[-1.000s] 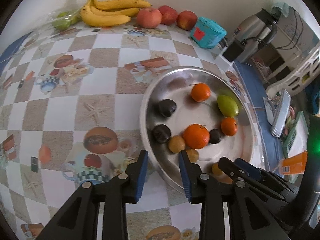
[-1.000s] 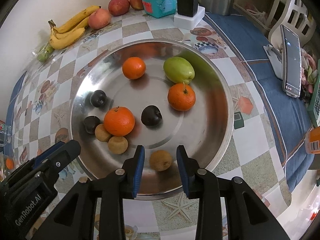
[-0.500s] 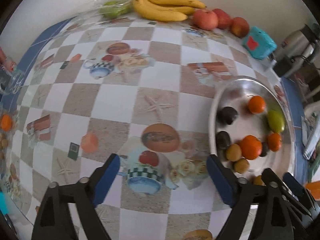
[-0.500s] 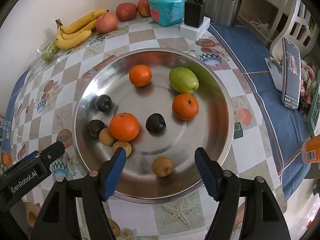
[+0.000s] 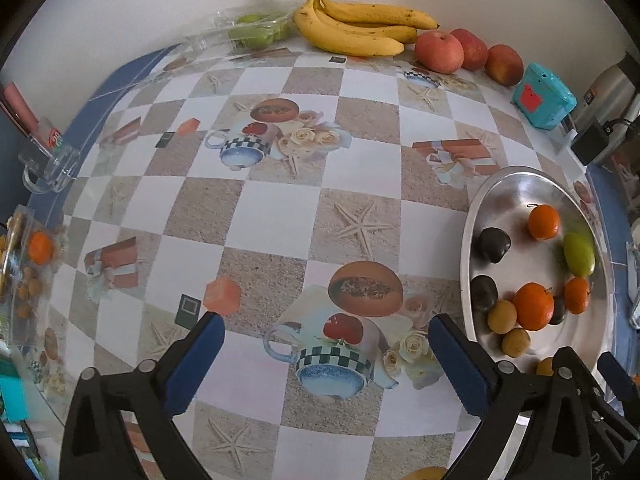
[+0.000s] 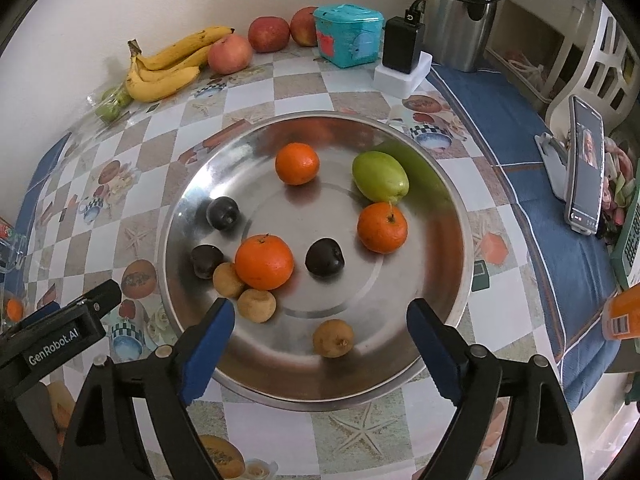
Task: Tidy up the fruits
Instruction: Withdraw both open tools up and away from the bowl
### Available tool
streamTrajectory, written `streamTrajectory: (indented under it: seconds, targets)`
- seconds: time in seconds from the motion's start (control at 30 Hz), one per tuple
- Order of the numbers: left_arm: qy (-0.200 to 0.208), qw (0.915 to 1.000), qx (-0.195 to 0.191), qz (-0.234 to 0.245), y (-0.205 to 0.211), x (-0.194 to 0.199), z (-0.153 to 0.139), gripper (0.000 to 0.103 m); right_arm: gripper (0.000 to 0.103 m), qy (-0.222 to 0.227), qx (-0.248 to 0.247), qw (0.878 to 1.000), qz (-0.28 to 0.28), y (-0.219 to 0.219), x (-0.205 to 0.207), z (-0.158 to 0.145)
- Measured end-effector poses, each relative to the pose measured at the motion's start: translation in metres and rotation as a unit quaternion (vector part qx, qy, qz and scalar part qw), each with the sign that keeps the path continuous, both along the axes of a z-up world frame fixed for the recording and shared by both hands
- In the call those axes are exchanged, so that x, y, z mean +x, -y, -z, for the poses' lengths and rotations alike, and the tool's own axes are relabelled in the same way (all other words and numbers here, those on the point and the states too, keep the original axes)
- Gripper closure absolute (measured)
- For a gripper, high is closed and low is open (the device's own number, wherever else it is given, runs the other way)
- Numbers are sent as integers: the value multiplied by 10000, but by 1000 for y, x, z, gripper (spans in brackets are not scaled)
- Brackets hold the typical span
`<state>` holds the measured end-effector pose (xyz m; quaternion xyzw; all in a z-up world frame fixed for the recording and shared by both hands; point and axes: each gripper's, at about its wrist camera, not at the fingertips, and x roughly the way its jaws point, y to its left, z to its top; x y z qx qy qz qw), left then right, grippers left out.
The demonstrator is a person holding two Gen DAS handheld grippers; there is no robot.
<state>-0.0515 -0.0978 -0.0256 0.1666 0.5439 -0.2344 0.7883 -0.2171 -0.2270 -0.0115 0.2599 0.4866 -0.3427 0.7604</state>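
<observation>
Hovering over metal tray (image 6: 448,200), right gripper (image 6: 320,324), jaws spread wide, holding nothing, touching nothing.
Lying just ahead of and between the right fingertips: brown round fruit (image 6: 333,338), alone near the tray's near rim; no marked long axis, so approach angle judged unimportant.
Sitting further in: large orange (image 6: 264,262), pressed against two more brown fruits (image 6: 256,305); dark plum (image 6: 324,257) at centre; two further plums (image 6: 223,213) to the left; two smaller oranges (image 6: 382,227) and green fruit (image 6: 380,182) toward the far side, long axis running left-right and slightly away.
Hanging over the patterned tablecloth (image 5: 280,220), left gripper (image 5: 326,340), jaws likewise wide apart and empty; tray lying off to its right, fruit outside the line of its fingers.
Judging the right gripper nearer: lone brown fruit already framed by its jaws, needing only a short descent and closing.
Resting against the far wall, well apart from both grippers: bananas (image 5: 360,28), apples (image 5: 440,52).
</observation>
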Motion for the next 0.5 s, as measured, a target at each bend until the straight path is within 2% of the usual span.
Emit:
streamTrajectory:
  seconds: [0.33,0.5]
  targets:
    - [536,9980,344,33,-8,-7,-9,0,15,-15,21,10000,-63,-10,-3,1]
    - [502,9968,611,91,-13,-10,-7,0,15,131,-29,9998,-141,-19,-5,-7]
